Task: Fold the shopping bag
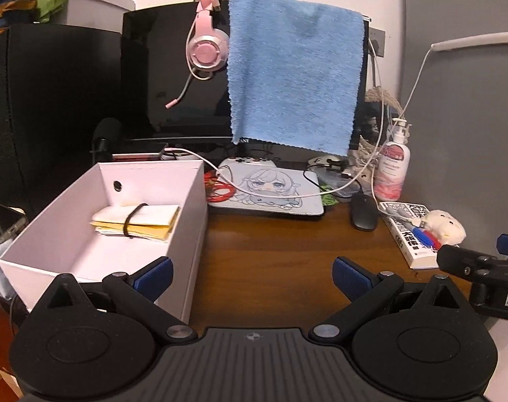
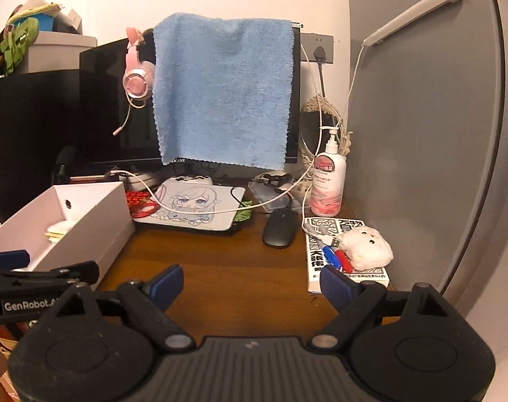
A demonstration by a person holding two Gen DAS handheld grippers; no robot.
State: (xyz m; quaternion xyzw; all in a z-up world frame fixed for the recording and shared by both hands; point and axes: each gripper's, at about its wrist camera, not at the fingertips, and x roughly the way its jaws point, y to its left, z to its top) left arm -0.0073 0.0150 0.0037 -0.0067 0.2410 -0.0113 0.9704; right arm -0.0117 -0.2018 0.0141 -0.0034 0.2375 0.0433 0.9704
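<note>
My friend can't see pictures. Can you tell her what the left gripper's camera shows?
The open left gripper hovers over a wooden desk, holding nothing. Left of it, a white box holds a folded yellow and white bundle with a black band. Behind, a blue towel drapes over a monitor.

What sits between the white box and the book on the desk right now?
Only bare brown desk between the white box and the book; both views show it. The black mouse lies farther back, near the book.

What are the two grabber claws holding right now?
Nothing. The left gripper and the right gripper are both open, with only the bare wooden desk between their fingers. The folded bag lies untouched in the white box.
</note>
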